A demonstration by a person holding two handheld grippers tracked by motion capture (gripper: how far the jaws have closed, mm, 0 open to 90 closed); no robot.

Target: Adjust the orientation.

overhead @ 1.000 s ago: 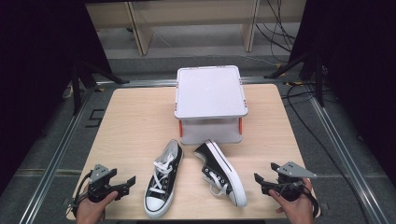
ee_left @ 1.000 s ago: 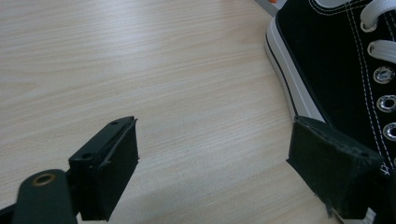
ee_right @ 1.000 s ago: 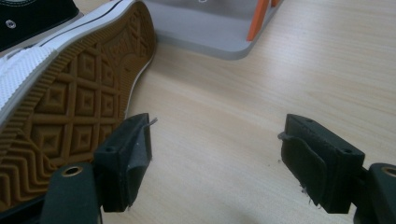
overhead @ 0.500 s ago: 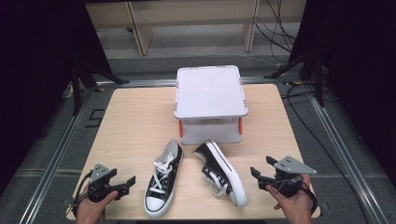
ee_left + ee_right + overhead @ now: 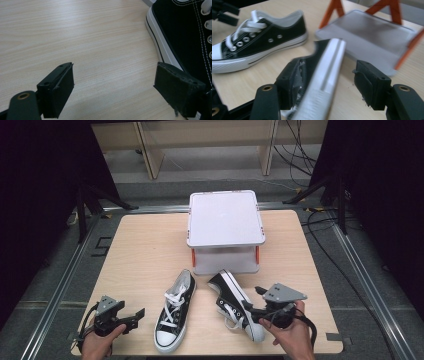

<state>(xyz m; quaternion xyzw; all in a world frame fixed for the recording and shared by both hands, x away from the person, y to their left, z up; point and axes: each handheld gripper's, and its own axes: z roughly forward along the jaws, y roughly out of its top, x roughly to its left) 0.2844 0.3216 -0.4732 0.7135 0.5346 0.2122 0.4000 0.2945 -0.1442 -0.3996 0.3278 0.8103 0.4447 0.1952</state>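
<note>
Straddling the right-hand black canvas low-top sneaker with white rubber sole and toe cap (image 5: 235, 306), the right claw (image 5: 256, 310) sits at that shoe's toe end near the tabletop's front edge; in the right gripper view the white sole edge (image 5: 324, 82) runs up between the two black jaws, left pad close against the shoe's inner side, right pad apart from the sole with a visible gap; jaws have just been closing, shoe between them, not yet clamped; that view is blurred, so contact on the left pad can't be confirmed.

Right sneaker lies angled, heel toward the box, toe toward the person; heel is just in front of the white lidded plastic storage box with orange latches (image 5: 225, 227), which stands mid-tabletop toward the back.

Second black canvas sneaker with white laces (image 5: 175, 312) lies left of the first, toe toward the front edge, heel leaning in toward the other shoe's heel; the two are near but apart.

Left claw (image 5: 139, 316) rests low at the front-left corner of the light wood-grain tabletop (image 5: 145, 250), pointing right toward the laced sneaker; jaws wide apart, nothing between them but bare wood; in the left gripper view that sneaker's white sole strip (image 5: 160, 42) sits just beyond the right-hand jaw, not touching.

Person's hands come in from the bottom edge, one on each gripper; cables trail back from both.
</note>
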